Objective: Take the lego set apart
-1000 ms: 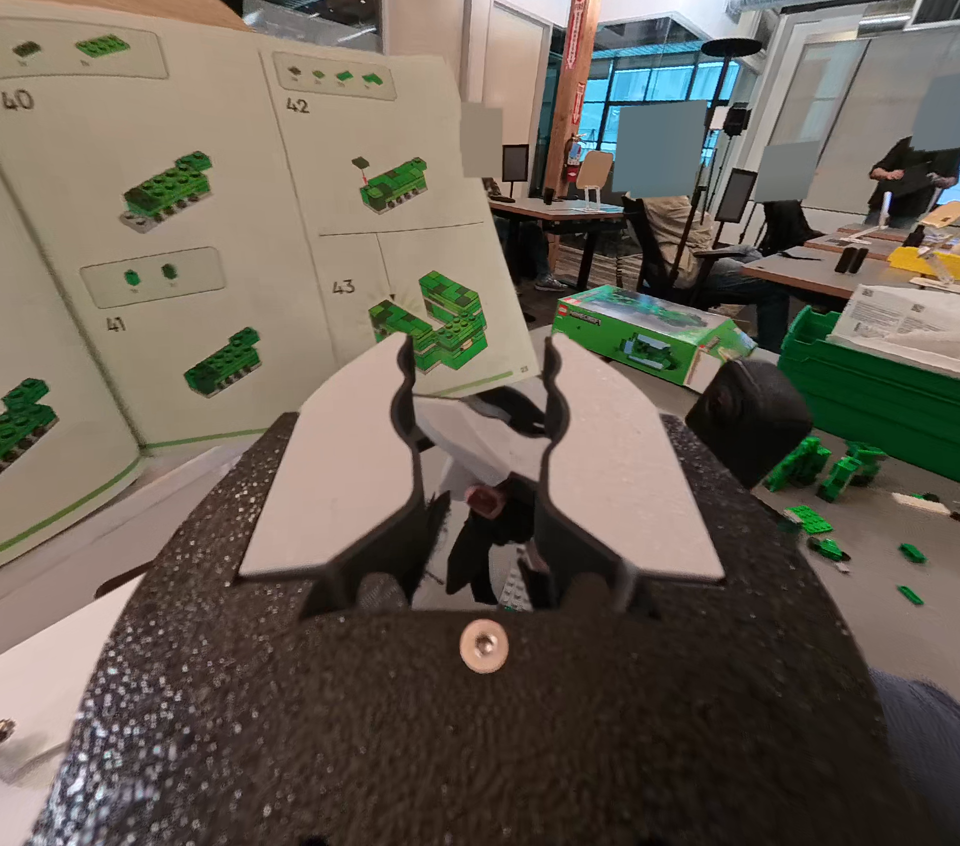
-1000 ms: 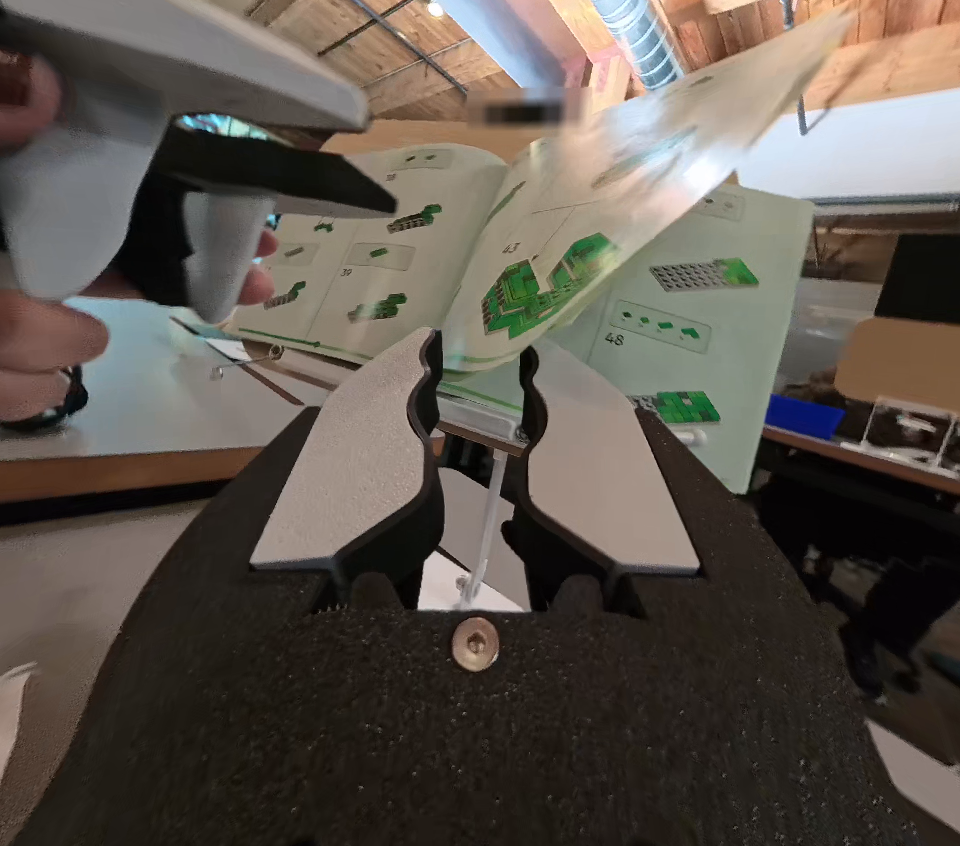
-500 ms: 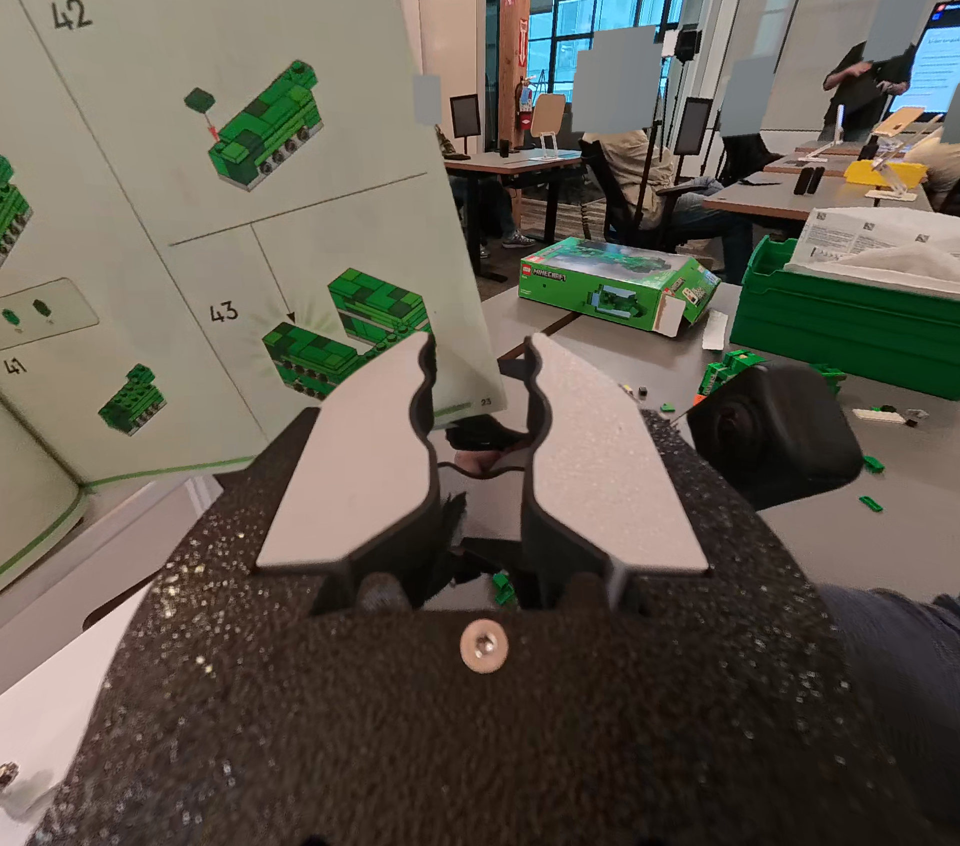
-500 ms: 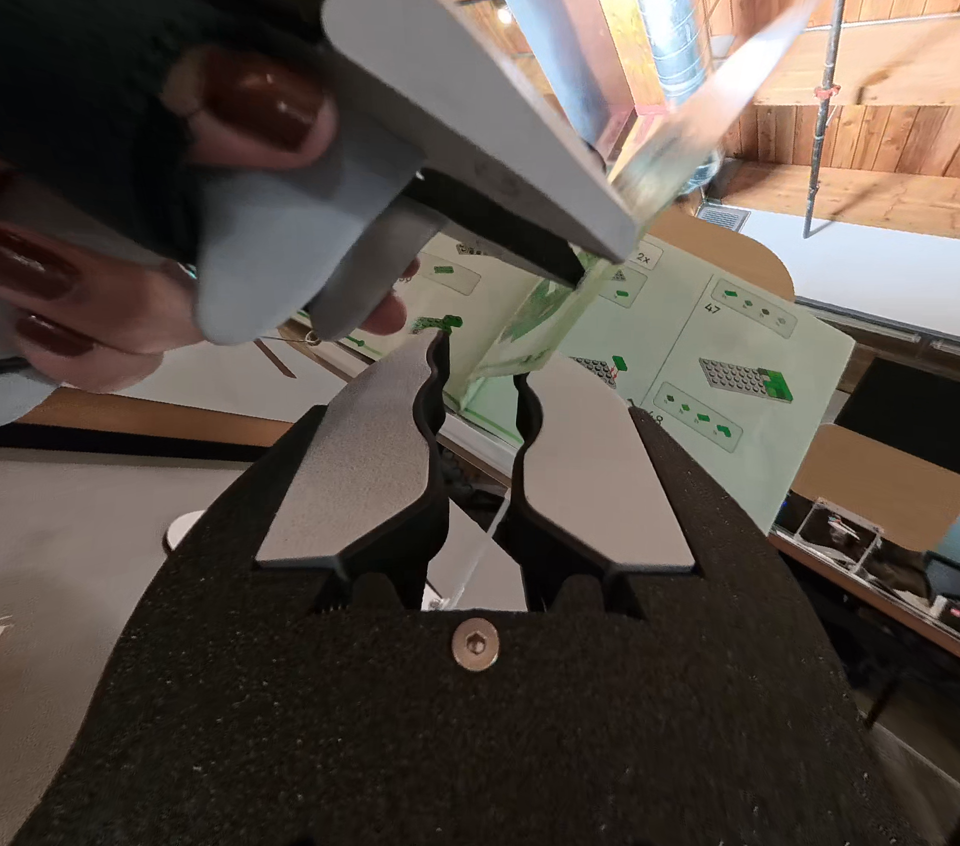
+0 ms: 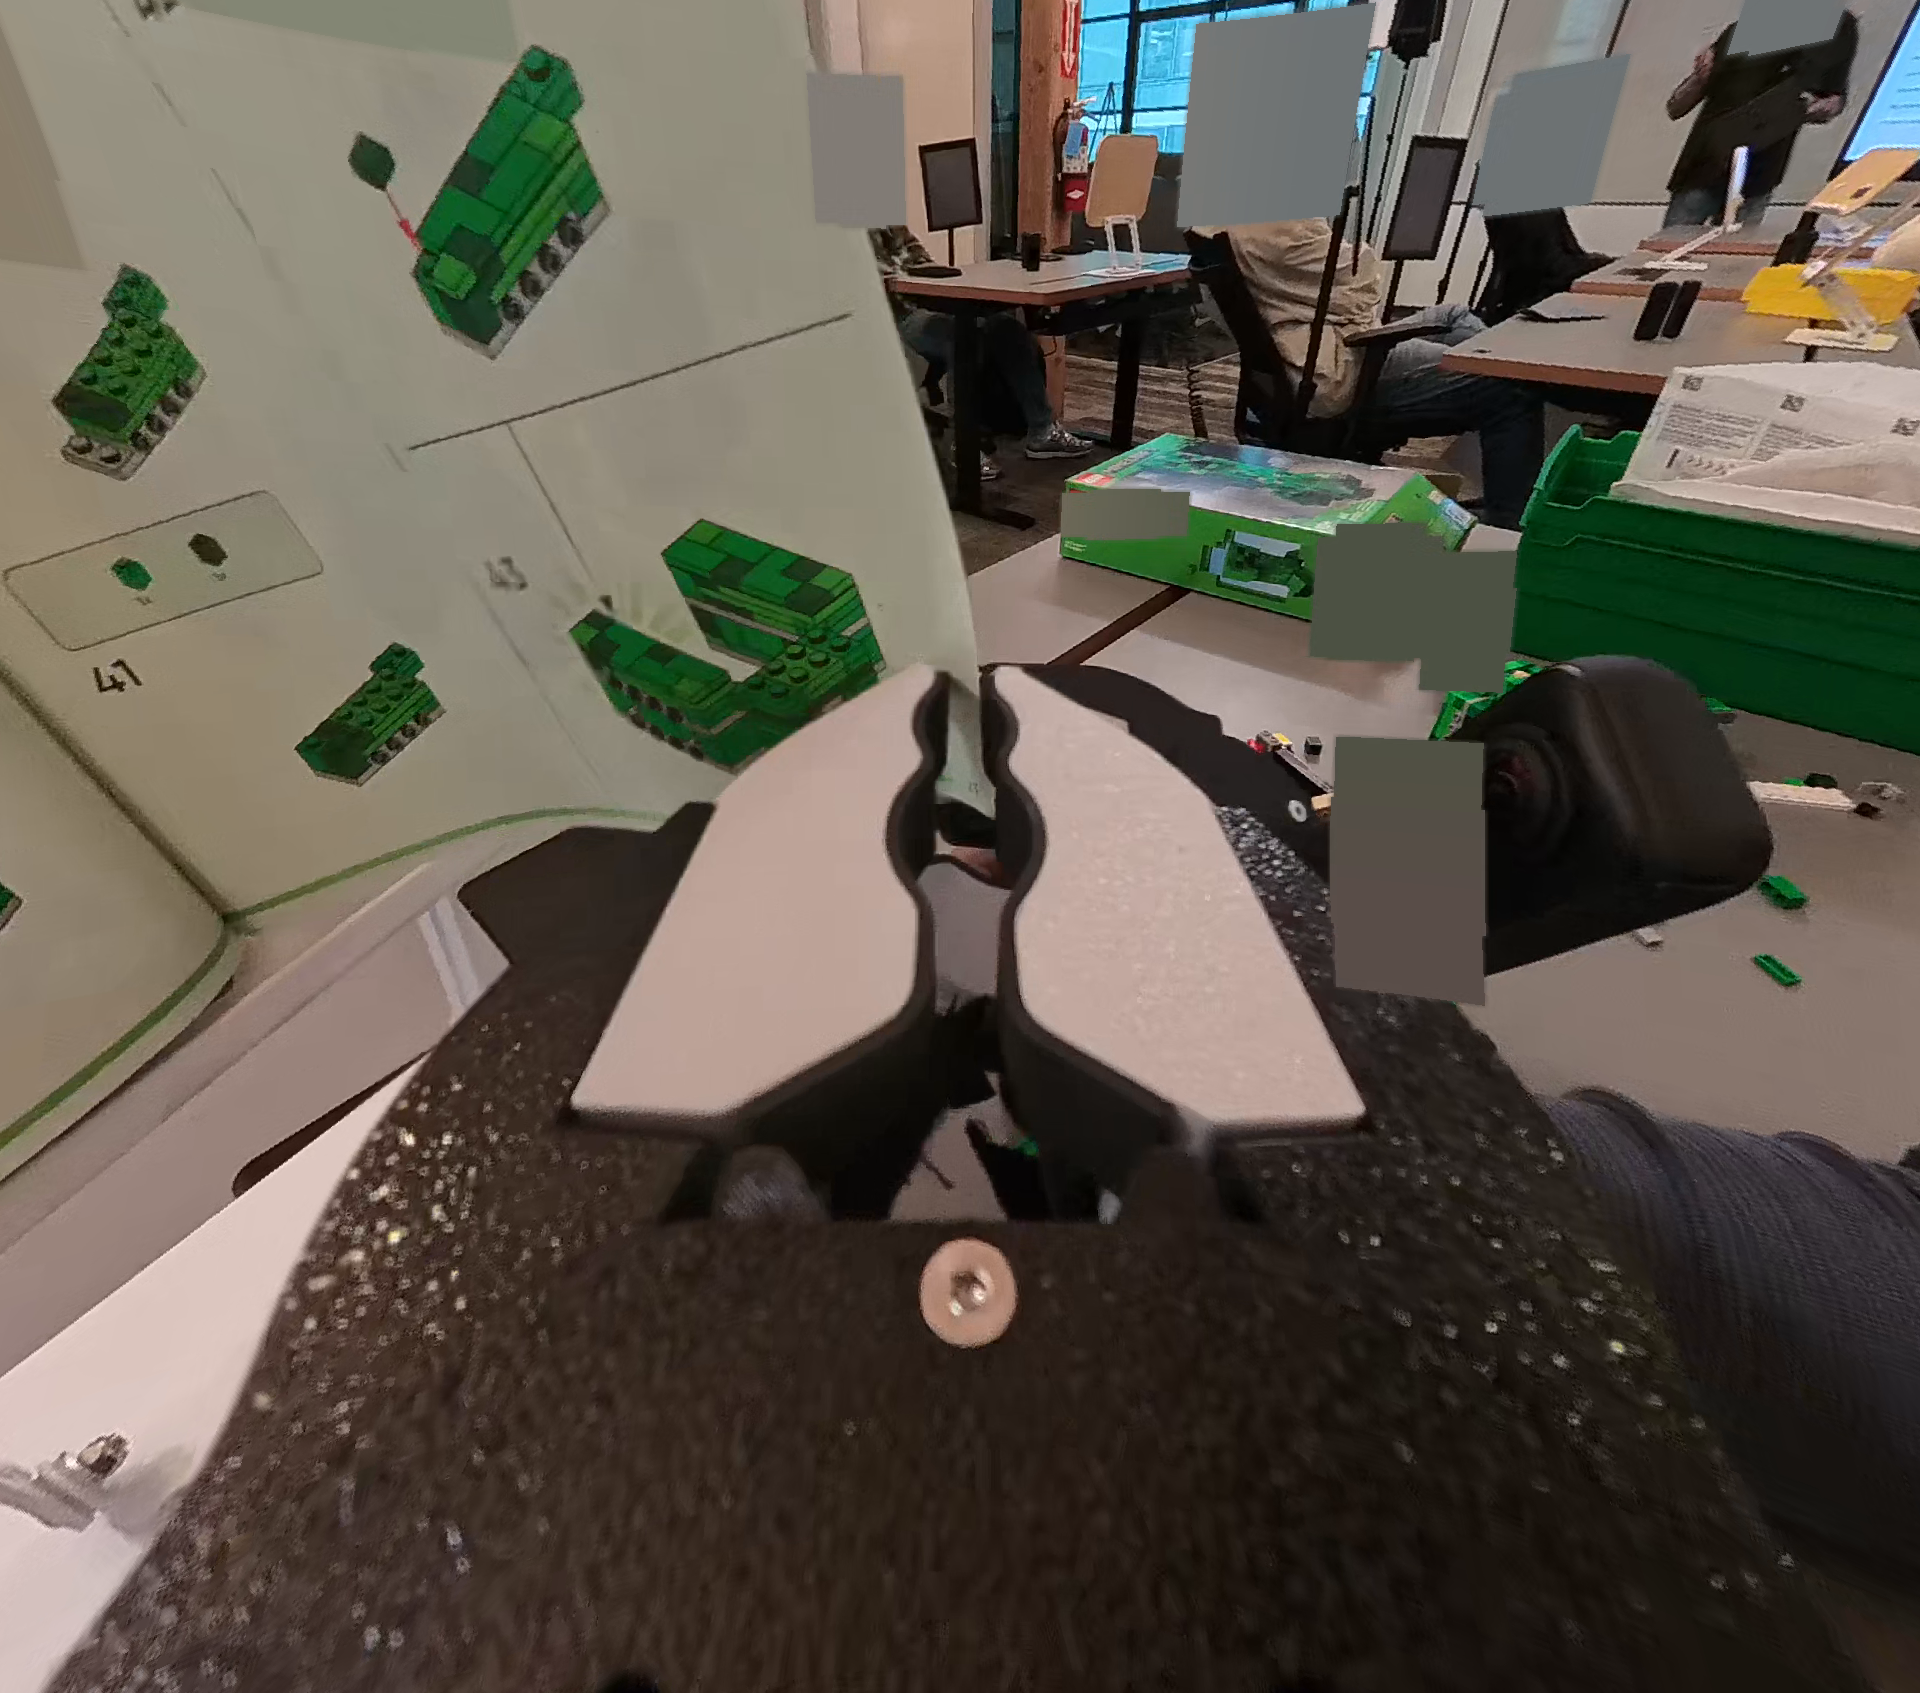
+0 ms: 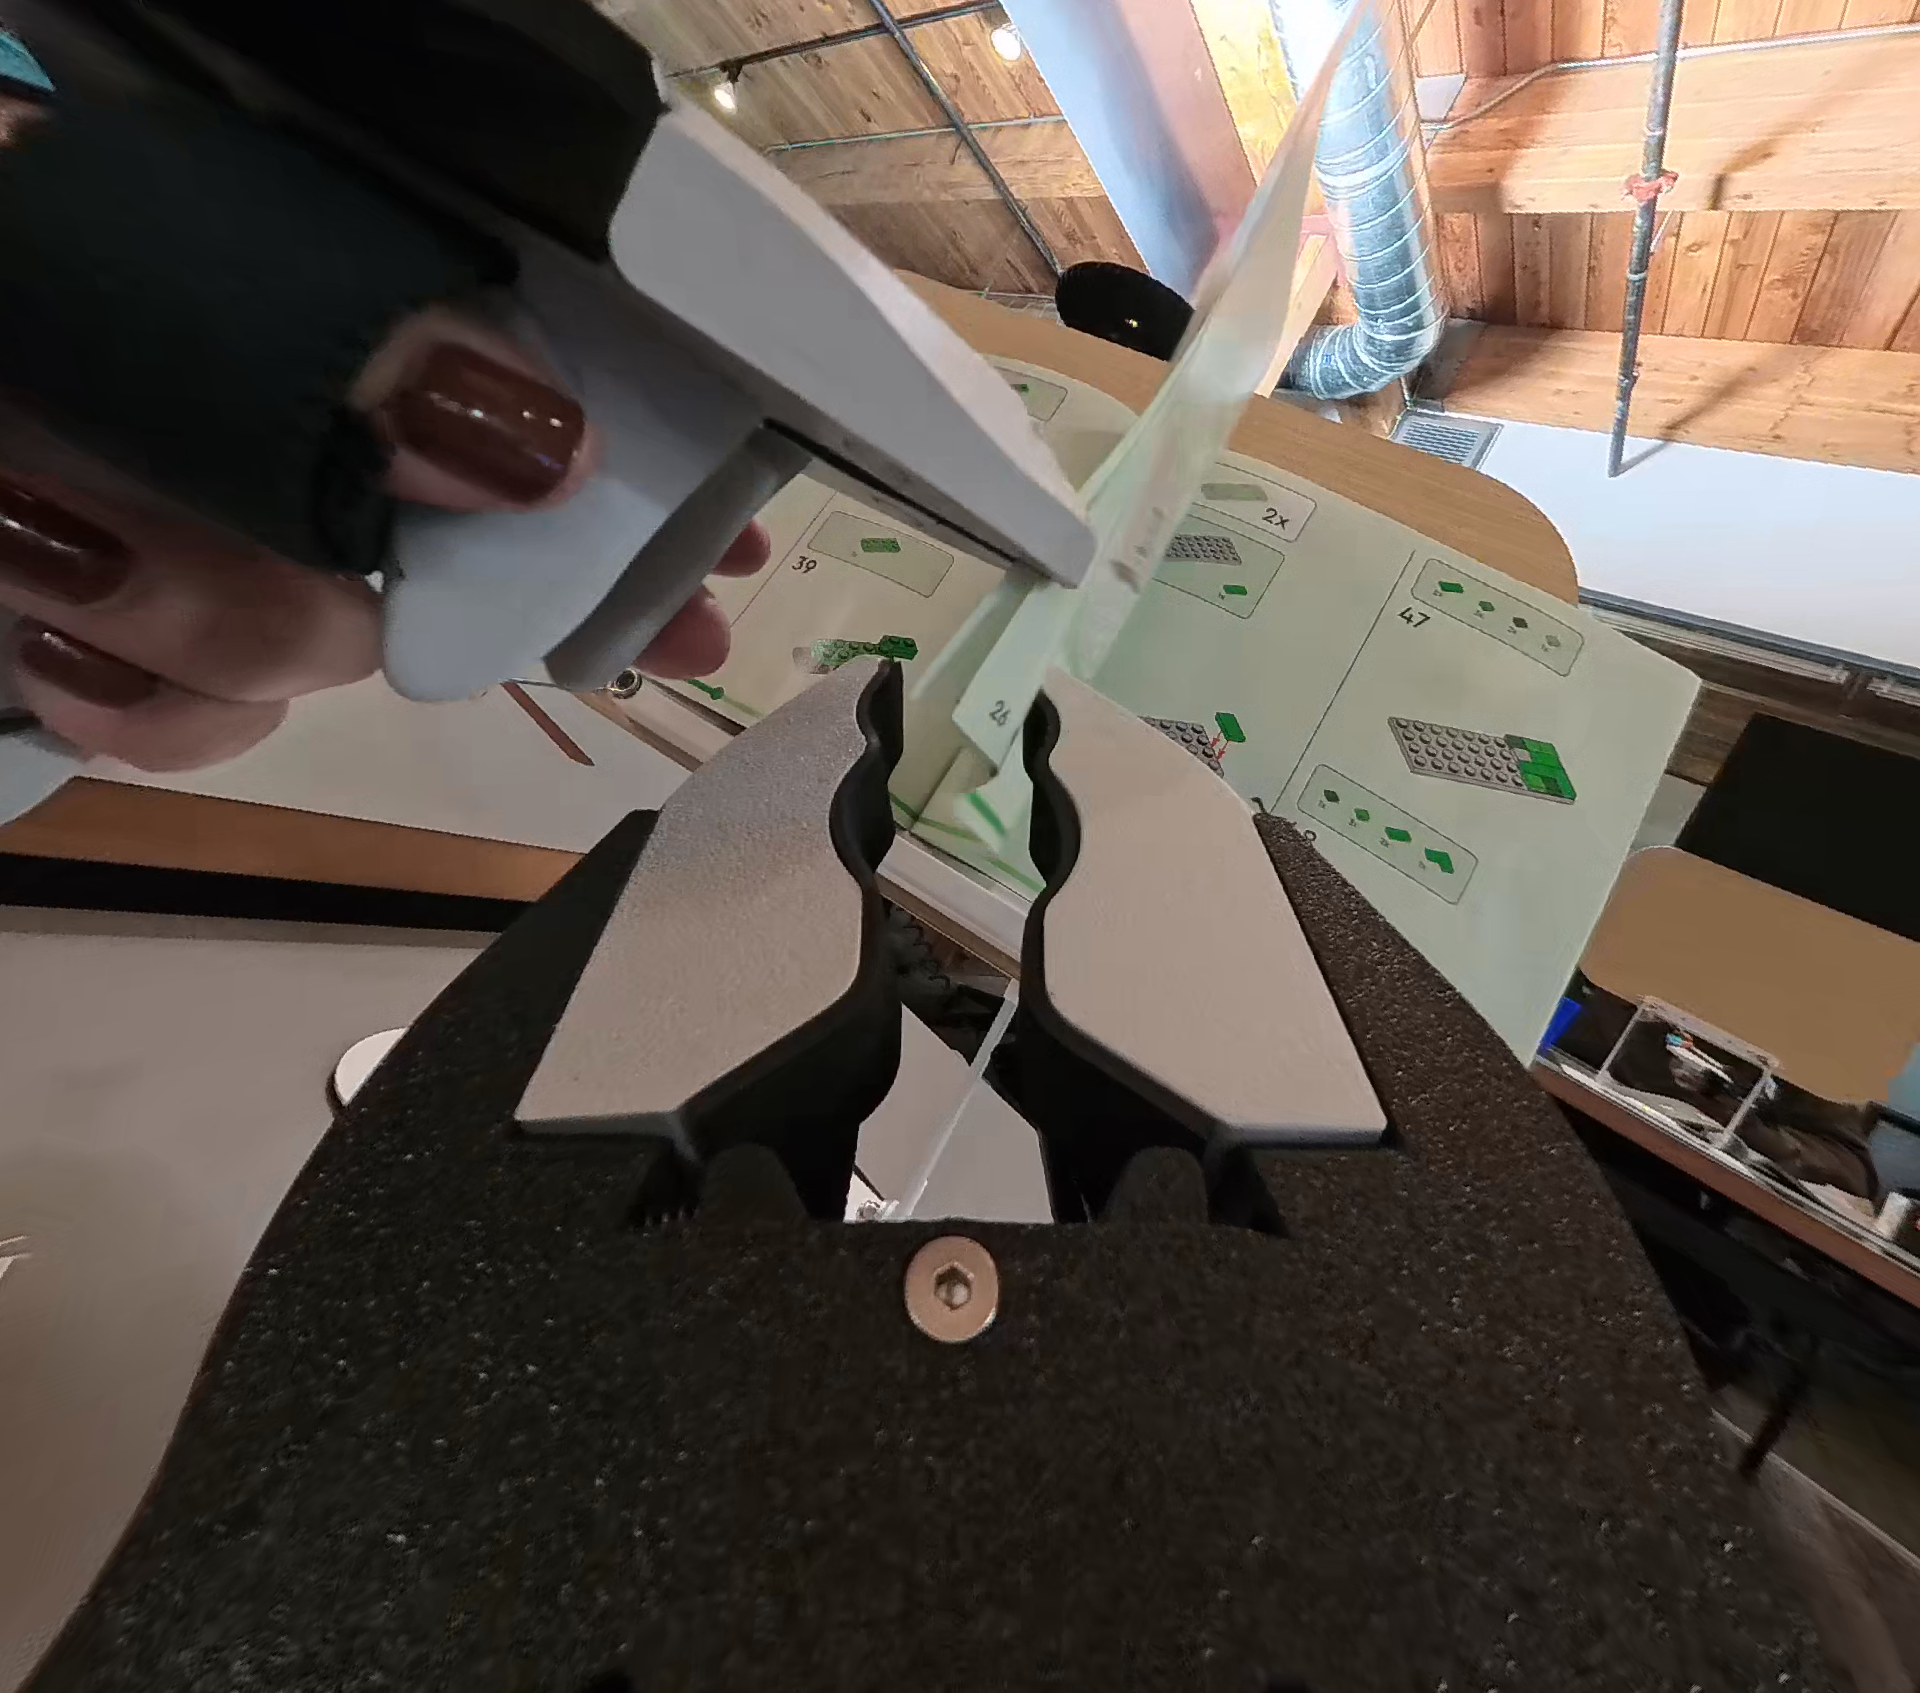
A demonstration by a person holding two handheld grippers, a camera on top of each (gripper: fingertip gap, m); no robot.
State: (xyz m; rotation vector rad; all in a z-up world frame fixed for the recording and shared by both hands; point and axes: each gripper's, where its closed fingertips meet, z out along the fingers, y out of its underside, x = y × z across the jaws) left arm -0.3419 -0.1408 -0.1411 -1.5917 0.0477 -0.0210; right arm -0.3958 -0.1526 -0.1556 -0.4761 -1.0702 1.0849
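Note:
An open Lego instruction booklet (image 5: pixel 416 396) stands propped at the left; the right wrist view shows its other pages (image 6: pixel 1403 708). My left gripper (image 5: pixel 961 687) is shut on the lower corner of one raised page (image 6: pixel 1195 448); the right wrist view shows it (image 6: pixel 1060 563) pinching that page from the upper left, held by a hand. My right gripper (image 6: pixel 961 698) is open just below, with a folded page corner (image 6: pixel 992 718) lying between its fingers. Loose green Lego pieces (image 5: pixel 1777 890) lie on the grey table at the right.
A green Lego box (image 5: pixel 1247 511) lies at the far table edge and a green bin (image 5: pixel 1714 604) with papers stands at the right. The right gripper's black body (image 5: pixel 1621 791) sits close by on the right. People sit at desks behind. Some 5 cm of space lies between my two pairs of fingers.
My left gripper has moved up to the page corner and closed on it, and the page now stands lifted. The right gripper has tilted upward and stays open under the page.

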